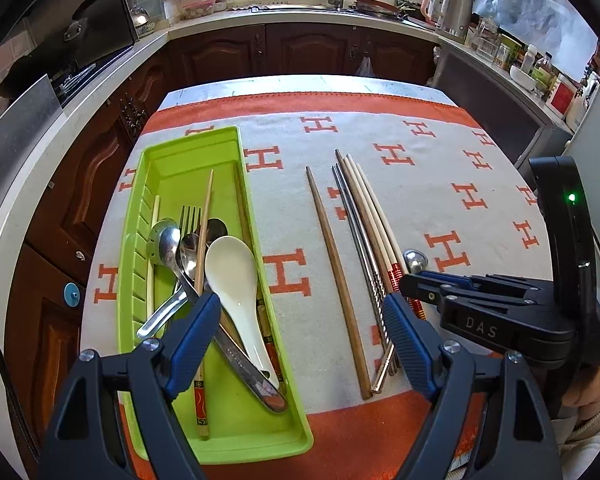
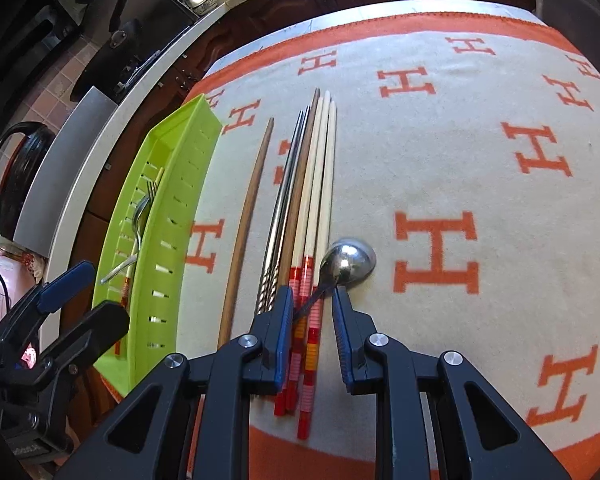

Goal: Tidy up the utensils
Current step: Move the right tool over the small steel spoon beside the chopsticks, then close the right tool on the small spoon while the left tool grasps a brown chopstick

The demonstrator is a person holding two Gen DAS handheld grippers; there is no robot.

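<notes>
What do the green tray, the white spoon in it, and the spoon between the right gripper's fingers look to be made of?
Green tray: looks like moulded plastic, uniform lime colour, slotted walls, mild sheen.
White spoon: probably glazed ceramic, possibly melamine; thick, opaque, glossy highlight.
Round spoon between the open fingers of the right gripper: polished metal, likely stainless steel; its bowl mirrors the surroundings.

Left gripper [image 1: 300,344] is held wide open, green tray [image 1: 220,148] of spoons under its left finger, loose chopsticks [image 1: 364,240] laid out by its right finger.
</notes>
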